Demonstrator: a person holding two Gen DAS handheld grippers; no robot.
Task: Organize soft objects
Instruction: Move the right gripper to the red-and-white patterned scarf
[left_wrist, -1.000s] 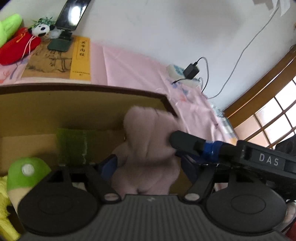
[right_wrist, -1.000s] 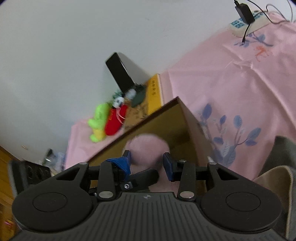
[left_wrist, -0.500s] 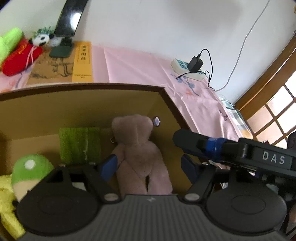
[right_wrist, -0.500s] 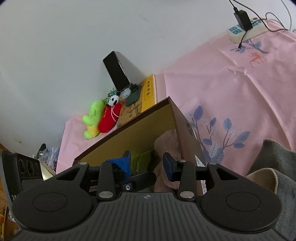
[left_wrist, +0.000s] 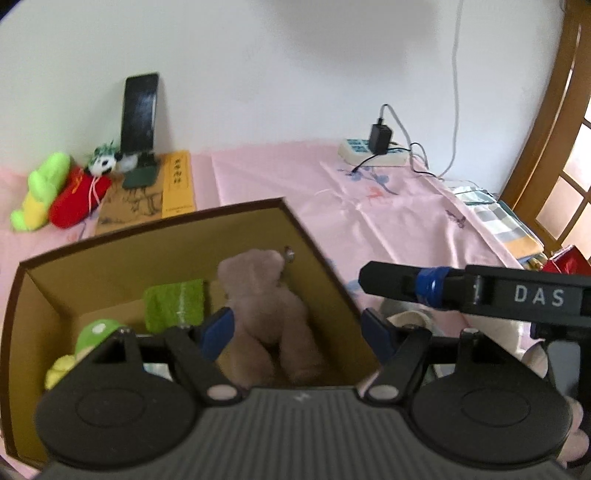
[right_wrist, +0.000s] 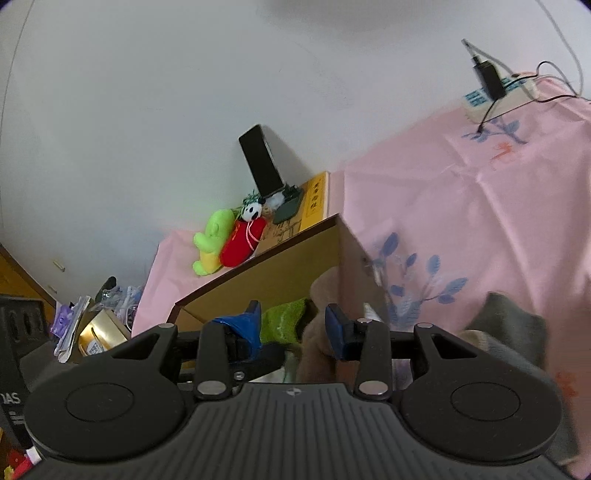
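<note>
Brown plush, the teddy bear (left_wrist: 266, 306), now lies loose inside the cardboard box (left_wrist: 314, 243), against its right wall, where a second ago it was pinched at the box's mouth. Both the left gripper (left_wrist: 299, 328) and the right gripper (right_wrist: 293, 325) have backed away with fingers spread and empty. Beside the bear sit a green cloth (left_wrist: 173, 304) and a green-capped toy (left_wrist: 98, 332). Farther off, the green plush (left_wrist: 38, 192) and red plush (left_wrist: 77, 203) on the pink cloth (left_wrist: 388, 214) likely remain to be boxed.

The cardboard box (left_wrist: 303, 236) is open on top; inside, the pink bear (left_wrist: 266, 306) fills the right side, the green cloth (left_wrist: 173, 308) the back. The right gripper (left_wrist: 373, 280) crosses beside the box's right wall
</note>
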